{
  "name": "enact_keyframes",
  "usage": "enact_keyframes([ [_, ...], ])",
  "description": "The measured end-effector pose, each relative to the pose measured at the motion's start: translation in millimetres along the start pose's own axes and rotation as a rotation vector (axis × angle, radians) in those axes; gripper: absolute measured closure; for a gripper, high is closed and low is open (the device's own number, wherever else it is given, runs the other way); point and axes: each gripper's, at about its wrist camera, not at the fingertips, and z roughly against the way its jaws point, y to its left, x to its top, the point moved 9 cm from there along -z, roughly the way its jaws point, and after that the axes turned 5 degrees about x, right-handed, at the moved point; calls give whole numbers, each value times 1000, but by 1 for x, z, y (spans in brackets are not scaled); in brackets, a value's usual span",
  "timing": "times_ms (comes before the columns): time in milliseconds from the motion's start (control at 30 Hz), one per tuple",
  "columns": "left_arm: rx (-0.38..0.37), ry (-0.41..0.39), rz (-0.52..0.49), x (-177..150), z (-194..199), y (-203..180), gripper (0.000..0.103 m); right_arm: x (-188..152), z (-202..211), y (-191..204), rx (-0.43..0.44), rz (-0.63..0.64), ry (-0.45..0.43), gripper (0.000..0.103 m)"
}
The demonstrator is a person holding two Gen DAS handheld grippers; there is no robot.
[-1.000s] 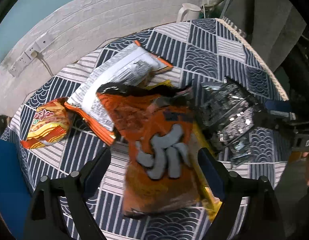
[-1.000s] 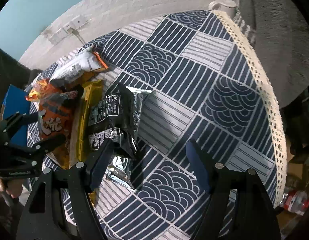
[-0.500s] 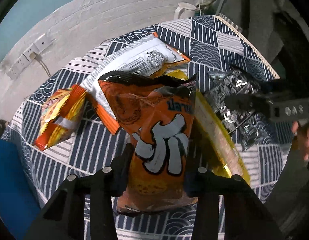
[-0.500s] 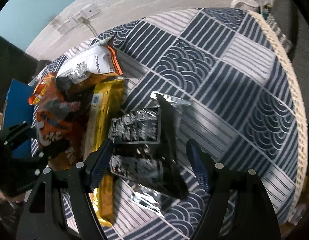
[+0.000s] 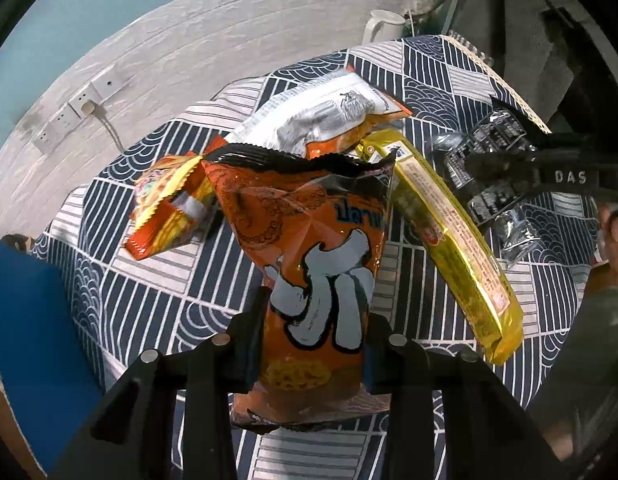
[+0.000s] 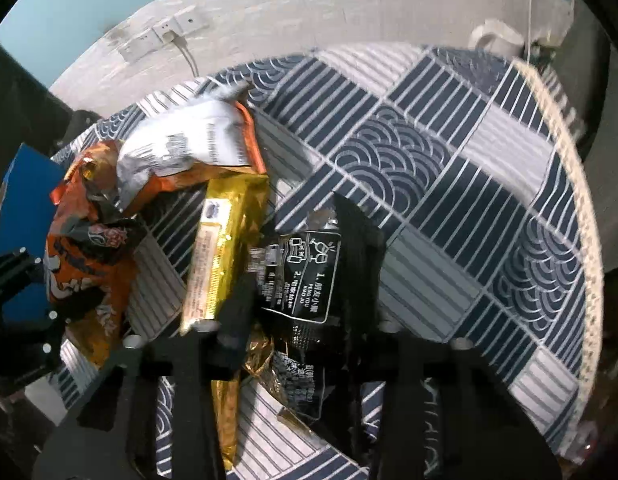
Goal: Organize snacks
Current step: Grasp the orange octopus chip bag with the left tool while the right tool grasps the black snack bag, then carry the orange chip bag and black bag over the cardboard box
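An orange snack bag [image 5: 309,232] with white letters stands upright between the fingers of my left gripper [image 5: 317,322], whose jaws are closing and press on its lower sides. My right gripper [image 6: 301,292] is shut on a black foil packet [image 6: 305,272], crumpled between its pads. That packet [image 5: 489,148] and the right gripper [image 5: 481,162] also show at the right of the left wrist view. A long gold pack [image 5: 449,232] lies between the two bags. Behind it lie a white-and-orange bag [image 5: 321,116] and a small yellow-red bag [image 5: 169,204].
The table wears a navy-and-grey patterned cloth [image 6: 429,184] with a cream fringe along its right edge. A white kettle [image 5: 383,26] stands at the far edge. A blue surface [image 5: 25,340] borders the table on the left. Wall sockets [image 5: 85,100] and a grey hanging cloth [image 5: 529,20] lie beyond.
Both pairs of jaws have gone from wide open to gripping: the left on the orange bag, now upright, the right on the black packet. Both hands shifted across the table.
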Motion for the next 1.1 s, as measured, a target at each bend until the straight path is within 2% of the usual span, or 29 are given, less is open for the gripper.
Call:
enact_keyframes([
  [67, 9, -6, 7, -2, 4, 4, 65, 1, 8, -1, -31, 12, -16, 80],
  [367, 45, -45, 38, -16, 33, 25, 66, -2, 36, 4, -32, -9, -69, 80],
  [800, 114, -109, 78, -36, 82, 58, 66, -7, 69, 45, -54, 88, -115, 80],
  [1100, 144, -152, 100, -47, 114, 78, 65, -4, 93, 78, -29, 131, -149, 80],
])
